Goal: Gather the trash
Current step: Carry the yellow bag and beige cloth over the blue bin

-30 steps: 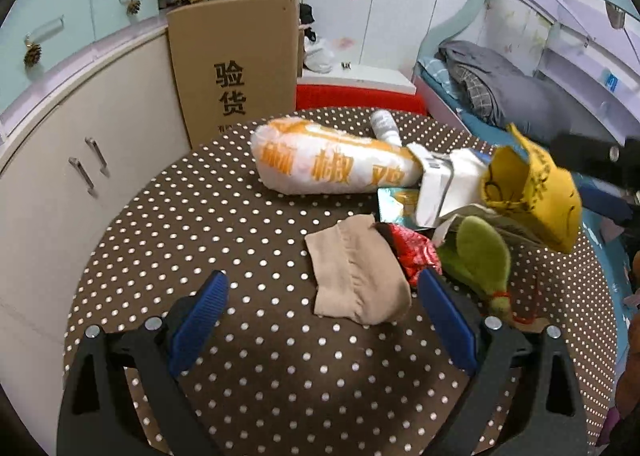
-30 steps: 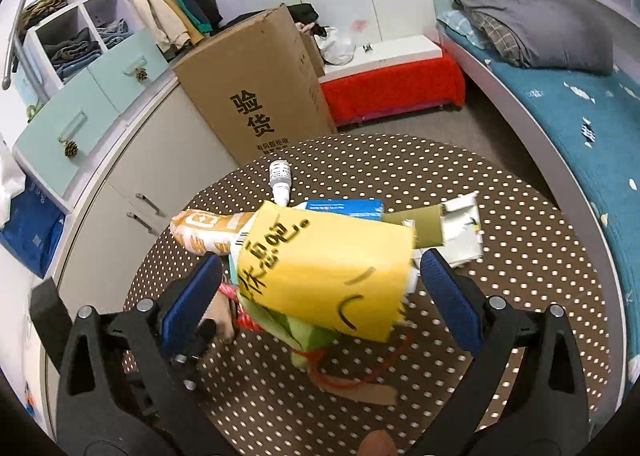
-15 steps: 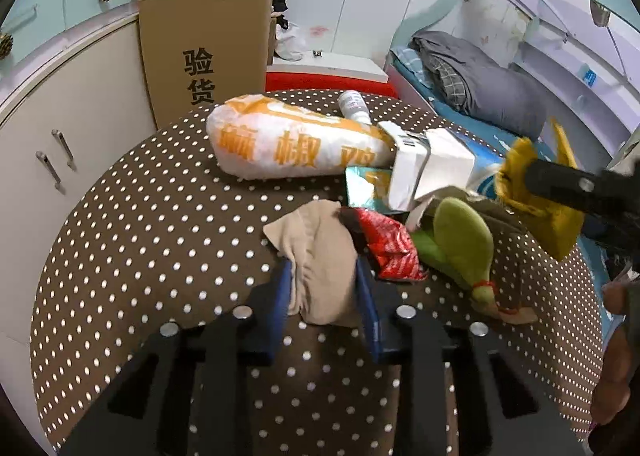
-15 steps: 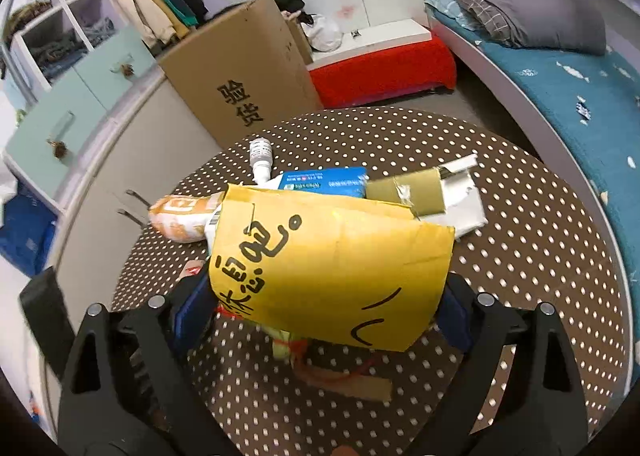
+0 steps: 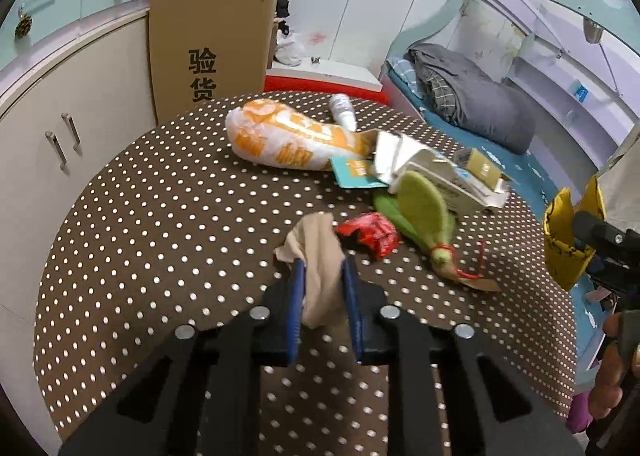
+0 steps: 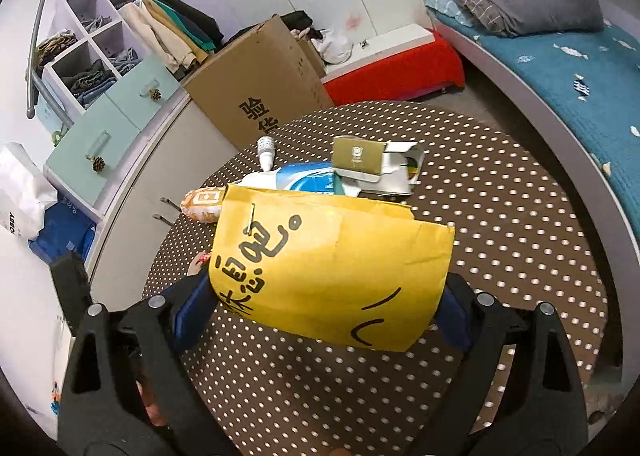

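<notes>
Beige cloth, lower centre, sits between your closing left gripper; your right gripper braces the yellow bag wide, likely to receive it.

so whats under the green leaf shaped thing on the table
The green leaf overlaps the white carton edge and lies on the dotted tablecloth. Anything directly beneath it is covered.

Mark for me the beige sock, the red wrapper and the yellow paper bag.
beige sock (image 5: 320, 256): left wrist view, bunched middle between the blue pads.
red wrapper (image 5: 370, 234): left wrist view, centre of the crumpled foil.
yellow paper bag (image 6: 332, 268): right wrist view, middle of its printed face.
</notes>
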The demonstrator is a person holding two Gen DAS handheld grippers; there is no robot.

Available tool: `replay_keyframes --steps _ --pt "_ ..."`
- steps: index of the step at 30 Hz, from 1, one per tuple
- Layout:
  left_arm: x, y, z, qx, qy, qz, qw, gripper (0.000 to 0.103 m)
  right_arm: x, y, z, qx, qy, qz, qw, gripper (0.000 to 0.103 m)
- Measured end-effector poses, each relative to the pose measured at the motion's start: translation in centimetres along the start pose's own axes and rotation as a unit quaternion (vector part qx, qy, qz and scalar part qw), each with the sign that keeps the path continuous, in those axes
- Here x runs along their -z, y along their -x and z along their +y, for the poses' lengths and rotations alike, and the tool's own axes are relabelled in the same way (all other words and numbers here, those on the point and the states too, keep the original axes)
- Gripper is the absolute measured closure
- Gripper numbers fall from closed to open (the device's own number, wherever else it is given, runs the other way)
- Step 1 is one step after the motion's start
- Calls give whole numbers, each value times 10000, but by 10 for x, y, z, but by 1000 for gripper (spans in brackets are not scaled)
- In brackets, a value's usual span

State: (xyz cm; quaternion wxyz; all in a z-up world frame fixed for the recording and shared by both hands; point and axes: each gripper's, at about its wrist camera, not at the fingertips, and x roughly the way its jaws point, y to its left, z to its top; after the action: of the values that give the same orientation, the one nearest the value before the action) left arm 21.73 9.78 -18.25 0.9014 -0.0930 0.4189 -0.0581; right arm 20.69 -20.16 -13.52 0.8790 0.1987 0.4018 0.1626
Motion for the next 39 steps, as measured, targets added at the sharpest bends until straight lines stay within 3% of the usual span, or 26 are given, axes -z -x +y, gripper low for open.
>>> replay_keyframes --steps 7,8,9,11,13,14,15,24,31,39 --pt "15 1 -9 -162 -182 171 9996 81 3 18 -23 35 -189 -99 9998 14" --pt "16 -1 -9 -223 -194 194 9994 74 4 19 -24 40 -203 -100 9997 14" --pt "15 -4 -9 -293 -198 207 9992 57 5 21 -27 35 -233 -109 9997 14" --pt "15 -9 -10 -407 -268 221 9986 51 6 24 -30 29 -261 -131 9996 14" --pt "14 -17 -10 -470 -344 246 9980 52 6 27 -31 38 -291 -158 9994 14" --pt "13 -19 -11 -491 -383 253 9977 61 7 29 -32 38 -307 -173 9994 14" --pt "12 -19 -12 -463 -408 262 9977 79 6 31 -33 52 -315 -204 9993 14" --pt "15 26 -27 50 -209 -46 9998 80 -2 64 -55 190 -430 -577 9972 14" --pt "-2 58 -84 532 -545 -480 9959 80 -13 96 -80 339 -574 -984 9929 14" --pt "-28 45 -167 1270 -976 -510 9858 80 -20 136 -129 686 -926 -1386 9836 14"
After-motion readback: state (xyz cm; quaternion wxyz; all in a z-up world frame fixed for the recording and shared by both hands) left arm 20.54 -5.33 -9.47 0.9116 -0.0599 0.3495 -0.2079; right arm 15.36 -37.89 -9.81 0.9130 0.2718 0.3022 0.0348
